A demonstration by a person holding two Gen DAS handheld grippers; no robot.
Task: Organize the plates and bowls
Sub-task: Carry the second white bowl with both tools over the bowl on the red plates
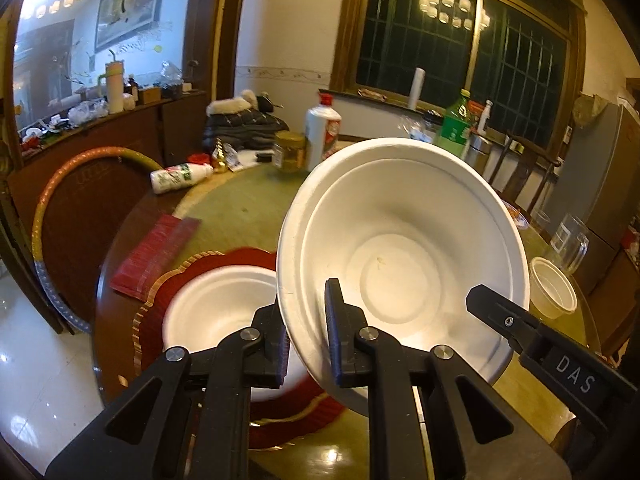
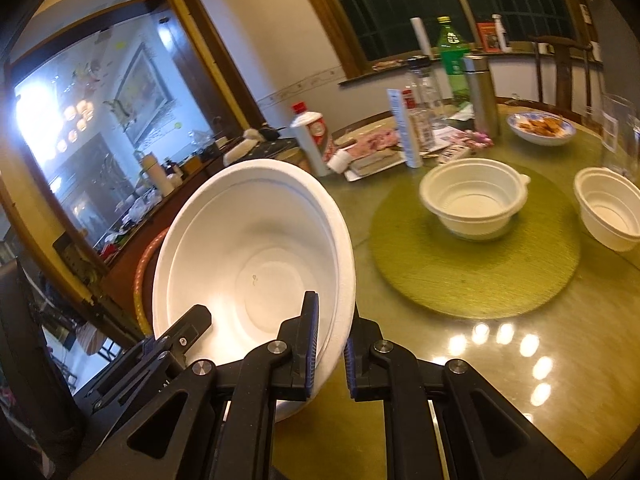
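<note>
A large white foam bowl [image 1: 400, 248], with a double rim as if two are nested, hangs tilted above the table. My left gripper [image 1: 306, 308] is shut on its left rim. My right gripper [image 2: 332, 320] is shut on the opposite rim of the same bowl [image 2: 256, 248]. Each gripper shows in the other's view: the right gripper [image 1: 492, 304] at the bowl's right edge, the left gripper [image 2: 192, 320] at its left edge. Below, another white foam bowl [image 1: 216, 312] rests on a red scalloped placemat [image 1: 160, 292]. Two white plastic bowls [image 2: 476, 200] [image 2: 612, 212] stand further off, the nearer one on a round green mat [image 2: 476, 280].
The round table carries a white liquor bottle [image 1: 322, 132], a green soda bottle [image 2: 452, 56], a jar [image 1: 290, 152], a lying white bottle [image 1: 180, 176], a folded red mat [image 1: 156, 252], a glass pitcher [image 1: 568, 240] and a plate of food [image 2: 540, 126]. A hoop [image 1: 40, 216] leans left of the table.
</note>
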